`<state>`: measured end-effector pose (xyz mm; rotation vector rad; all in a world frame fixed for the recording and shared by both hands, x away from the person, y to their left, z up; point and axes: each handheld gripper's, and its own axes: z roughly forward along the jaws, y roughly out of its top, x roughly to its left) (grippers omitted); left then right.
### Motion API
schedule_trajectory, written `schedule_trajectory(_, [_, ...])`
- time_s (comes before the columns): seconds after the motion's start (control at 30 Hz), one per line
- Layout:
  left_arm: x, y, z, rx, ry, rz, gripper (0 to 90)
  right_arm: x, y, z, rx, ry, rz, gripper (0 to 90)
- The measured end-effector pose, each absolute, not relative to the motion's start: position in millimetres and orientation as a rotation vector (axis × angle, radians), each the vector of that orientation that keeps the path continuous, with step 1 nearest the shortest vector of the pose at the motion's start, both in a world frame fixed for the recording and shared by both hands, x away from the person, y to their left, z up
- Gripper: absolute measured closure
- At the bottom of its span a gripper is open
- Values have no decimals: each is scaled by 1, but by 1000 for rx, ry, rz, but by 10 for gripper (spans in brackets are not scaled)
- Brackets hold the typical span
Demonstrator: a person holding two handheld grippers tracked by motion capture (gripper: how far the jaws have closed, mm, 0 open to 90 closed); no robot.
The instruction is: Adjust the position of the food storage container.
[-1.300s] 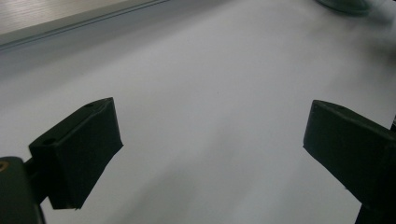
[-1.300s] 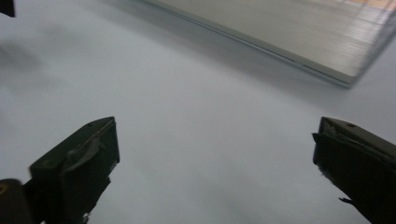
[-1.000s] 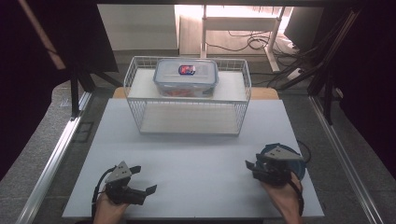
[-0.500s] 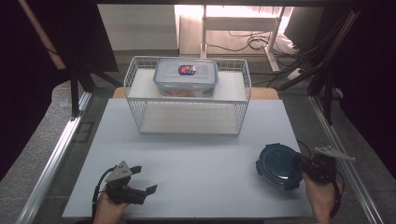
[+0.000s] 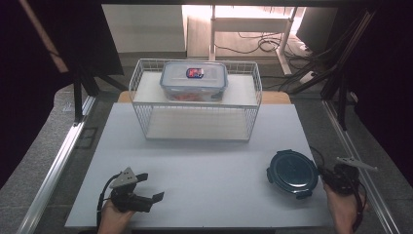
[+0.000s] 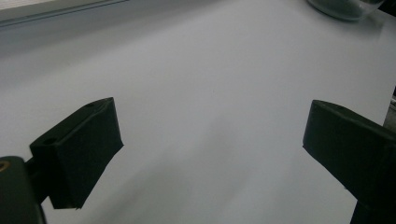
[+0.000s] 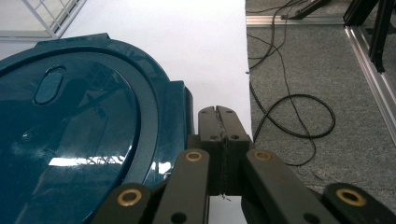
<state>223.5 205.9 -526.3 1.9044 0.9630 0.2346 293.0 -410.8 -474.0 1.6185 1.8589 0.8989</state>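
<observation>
Right gripper (image 5: 327,176) has just let go of the lid (image 5: 292,172) and pulled right, jaws together, empty; lid flat near right on the board (image 5: 204,161); left gripper (image 5: 146,195) idle, jaws apart; lid placing looks done

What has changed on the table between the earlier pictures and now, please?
The right gripper, which sat over the round dark teal lid a second ago, has let it go, drawn off toward the table's right edge and closed its jaws on nothing. The lid now lies uncovered on the white board. The left gripper, open, the wire basket and the lidded container on it are unchanged.
</observation>
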Motion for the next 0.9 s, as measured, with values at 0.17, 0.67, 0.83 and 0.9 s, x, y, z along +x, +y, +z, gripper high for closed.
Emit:
schedule_trajectory(0.17, [225,203,-527,1914,956,231,40,293,-403,-474,1616,1900,928,896])
schedule_trajectory(0.67, [226,202,-528,1914,952,215,40,289,-350,-474,1501,2111,957,896])
schedule_trajectory(0.83, [226,202,-528,1914,951,209,40,285,-327,-474,1434,2168,937,896])
schedule_trajectory(0.9, [226,202,-528,1913,952,208,40,284,-320,-475,1415,2187,938,896])
